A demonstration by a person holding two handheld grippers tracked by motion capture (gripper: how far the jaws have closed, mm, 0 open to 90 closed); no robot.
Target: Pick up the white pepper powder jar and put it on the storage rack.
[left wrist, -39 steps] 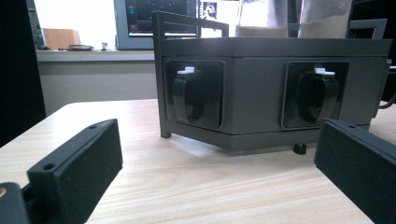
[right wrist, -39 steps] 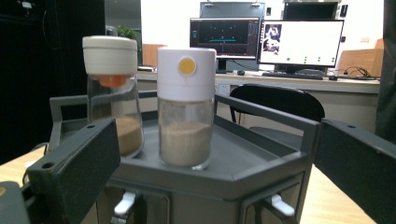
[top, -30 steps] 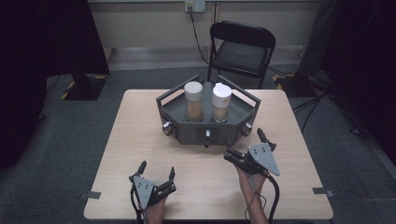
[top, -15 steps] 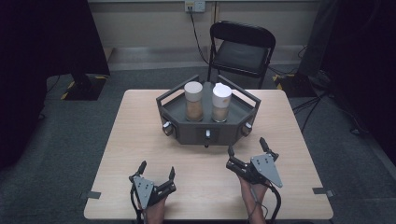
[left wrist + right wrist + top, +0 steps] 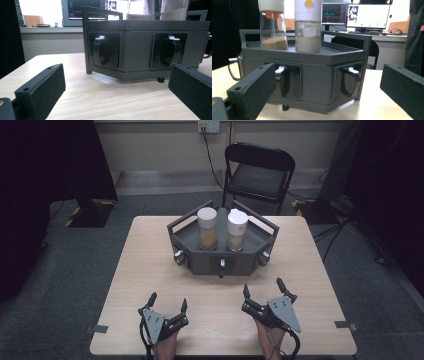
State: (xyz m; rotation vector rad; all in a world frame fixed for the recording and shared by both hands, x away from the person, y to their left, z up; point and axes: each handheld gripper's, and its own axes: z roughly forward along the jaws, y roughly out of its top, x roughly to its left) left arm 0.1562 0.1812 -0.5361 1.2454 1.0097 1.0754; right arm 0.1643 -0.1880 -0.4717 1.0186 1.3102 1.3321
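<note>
Your right gripper (image 5: pixel 262 291) has moved. A second ago it sat closer to the grey box (image 5: pixel 200 262), near its right front corner. Now it is pulled back toward you, close to the front edge of the table (image 5: pixel 140 270). That puts it about as far back as your left gripper (image 5: pixel 167 304), with bare wood between both tools and the box.

Your left gripper has hardly moved at all. It sits in the same spot near the front edge.

Both tools have their jaws spread wide. Nothing is between them. You are not holding anything.

The grey box sits in the middle of the table, toward the far side. It has little pull handles (image 5: pixel 350 70) set in dark pockets on its front faces. Two tall jars stand on top of it, side by side. The left jar (image 5: pixel 207 228) and the right jar (image 5: pixel 237 230) both have tan powder inside. Neither jar has moved.

I think you are either at rest or lining up again. Nothing is gripped yet, so the real work is yet to come. To reach a handle or a jar, you need to go forward again.
</note>
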